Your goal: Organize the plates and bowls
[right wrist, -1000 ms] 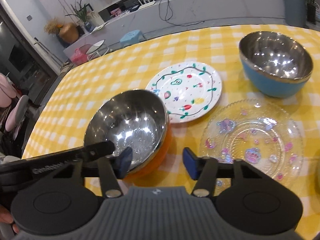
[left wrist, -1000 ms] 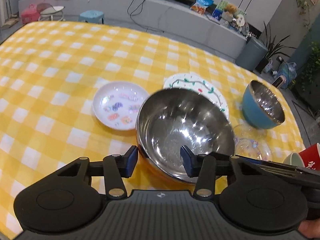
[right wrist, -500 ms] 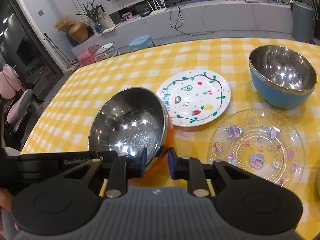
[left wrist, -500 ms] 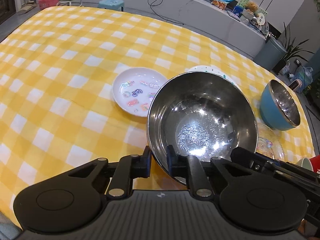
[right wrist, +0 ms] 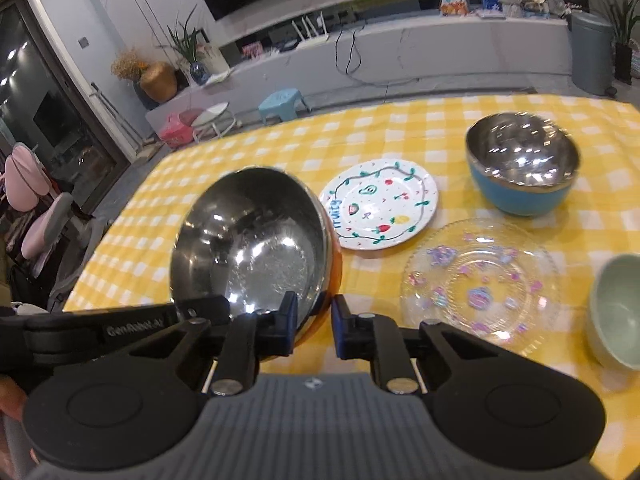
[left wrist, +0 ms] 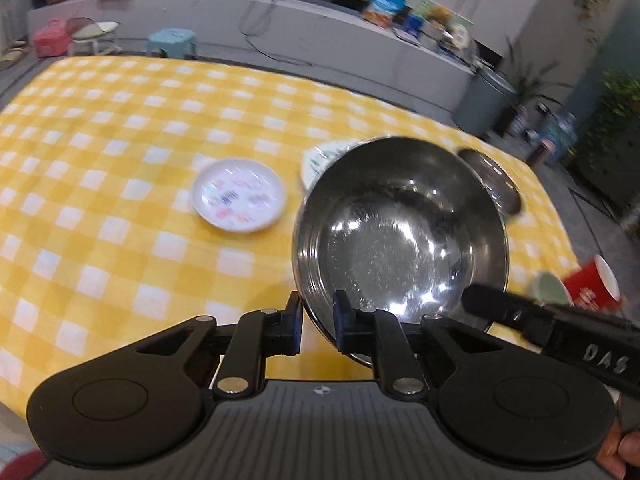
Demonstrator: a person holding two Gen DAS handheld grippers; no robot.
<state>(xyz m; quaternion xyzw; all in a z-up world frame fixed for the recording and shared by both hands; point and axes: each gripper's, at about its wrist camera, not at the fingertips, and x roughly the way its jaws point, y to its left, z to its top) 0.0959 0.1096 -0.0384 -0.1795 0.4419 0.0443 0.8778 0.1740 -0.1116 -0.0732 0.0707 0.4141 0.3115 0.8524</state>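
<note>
We see yellow checked worktop (right wrist: 400,120), grey counter (right wrist: 440,52) behind | painted plate (right wrist: 380,204), glass plate (right wrist: 480,280), blue bowl (right wrist: 520,172) nearby | left hand-held gripper (left wrist: 318,326) and right hand-held gripper (right wrist: 314,326) both clamp steel bowl (right wrist: 252,248) rim.

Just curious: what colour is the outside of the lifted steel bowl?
Orange, on the steel bowl; clearest in the right wrist view.
</note>
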